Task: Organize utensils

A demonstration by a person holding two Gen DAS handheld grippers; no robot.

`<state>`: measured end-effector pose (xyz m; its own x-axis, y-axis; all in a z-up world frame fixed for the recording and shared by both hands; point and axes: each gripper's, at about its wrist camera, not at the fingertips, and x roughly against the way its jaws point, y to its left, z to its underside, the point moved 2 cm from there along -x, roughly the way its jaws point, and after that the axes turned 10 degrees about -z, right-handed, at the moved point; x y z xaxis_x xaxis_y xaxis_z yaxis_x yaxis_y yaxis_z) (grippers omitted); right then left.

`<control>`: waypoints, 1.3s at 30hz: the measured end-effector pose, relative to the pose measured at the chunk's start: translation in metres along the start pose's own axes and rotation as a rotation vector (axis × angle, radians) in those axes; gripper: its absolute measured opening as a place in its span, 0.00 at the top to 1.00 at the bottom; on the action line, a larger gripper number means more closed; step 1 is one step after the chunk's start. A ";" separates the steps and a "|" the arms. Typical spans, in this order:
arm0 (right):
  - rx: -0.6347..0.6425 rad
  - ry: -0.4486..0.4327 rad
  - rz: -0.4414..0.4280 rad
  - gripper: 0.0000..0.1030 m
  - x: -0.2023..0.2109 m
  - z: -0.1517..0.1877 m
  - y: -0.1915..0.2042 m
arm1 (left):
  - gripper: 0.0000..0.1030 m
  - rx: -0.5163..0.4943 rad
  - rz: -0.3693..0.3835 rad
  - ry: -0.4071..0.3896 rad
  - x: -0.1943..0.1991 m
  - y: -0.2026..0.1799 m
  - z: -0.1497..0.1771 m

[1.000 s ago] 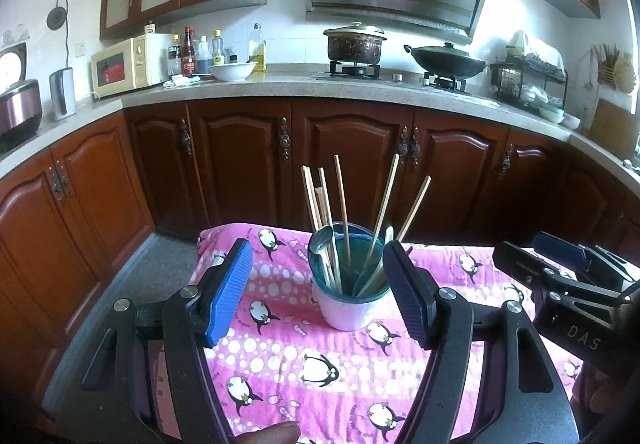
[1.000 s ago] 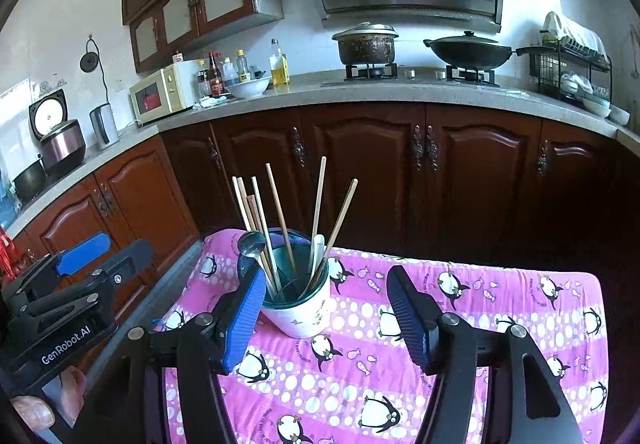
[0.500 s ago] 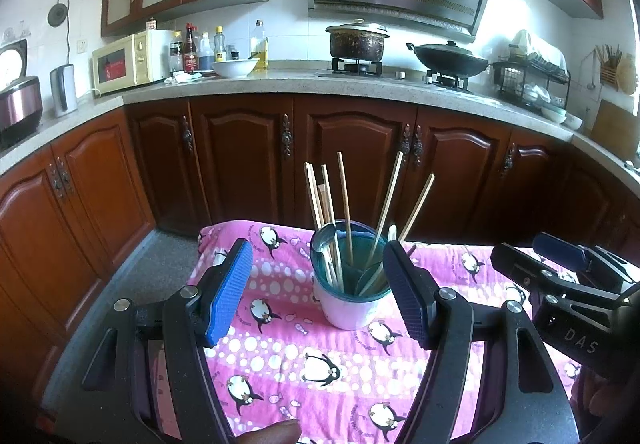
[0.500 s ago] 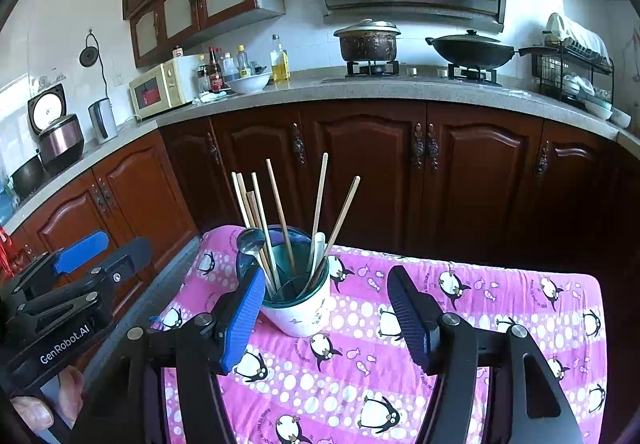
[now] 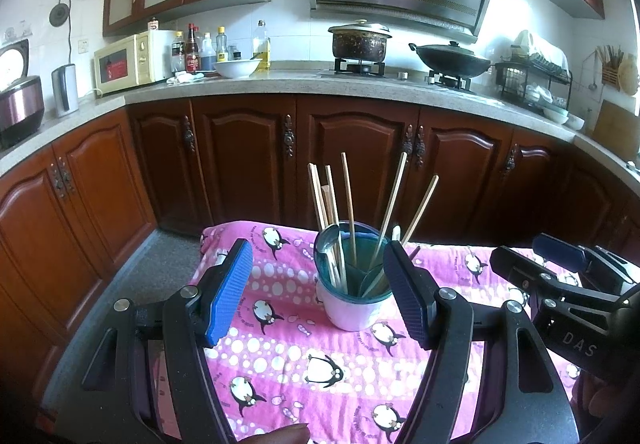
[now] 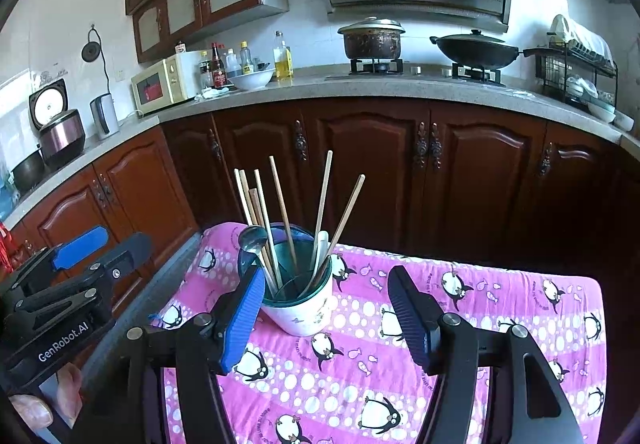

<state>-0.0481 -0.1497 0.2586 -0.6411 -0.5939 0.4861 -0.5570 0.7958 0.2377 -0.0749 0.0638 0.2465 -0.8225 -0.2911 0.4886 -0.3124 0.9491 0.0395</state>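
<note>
Kitchen cabinets (image 5: 248, 168) in dark wood run behind everything you face, under a speckled counter (image 5: 280, 86) carrying a microwave (image 5: 132, 62), a lidded pot (image 5: 359, 42) and a wok (image 5: 454, 60).

Nearer to you, the worktop (image 5: 288, 348) wears a pink cloth printed with penguins and white dots. On it, toward its far edge, stands the utensil cup (image 5: 352, 310), white outside with a teal lining. It is upright.

Your left claw (image 5: 318, 298) is spread wide with nothing in its grip. Its blue pads (image 5: 230, 298) flank the cup from your side; the right pad overlaps the cup's right rim in the left wrist view, but you cannot tell from that view whether it touches. Your right claw (image 6: 326, 318) is likewise wide open and empty. In the right wrist view its left pad sits in front of the cup's left side (image 6: 300, 308), contact unclear, while its right pad hangs over bare cloth, apart from the cup.

Inside the cup, wooden chopsticks (image 5: 350, 204) stand tilted and fan outward: a cluster leaning left, two leaning right. A metal spoon (image 5: 330, 244) rests bowl-up against the left rim, and a pale utensil handle (image 6: 322, 248) rises just above the right rim.
</note>
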 end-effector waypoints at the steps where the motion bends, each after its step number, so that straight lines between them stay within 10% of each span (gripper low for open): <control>1: 0.002 0.001 0.001 0.40 0.000 0.000 0.000 | 0.34 0.001 -0.001 0.001 0.000 0.000 0.000; 39: 0.001 0.026 -0.012 0.40 -0.012 0.002 0.000 | 0.34 0.007 -0.009 0.012 -0.006 0.007 0.001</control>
<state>-0.0412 -0.1426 0.2513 -0.6207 -0.5999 0.5048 -0.5647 0.7887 0.2430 -0.0726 0.0716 0.2429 -0.8138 -0.2976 0.4991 -0.3226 0.9458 0.0379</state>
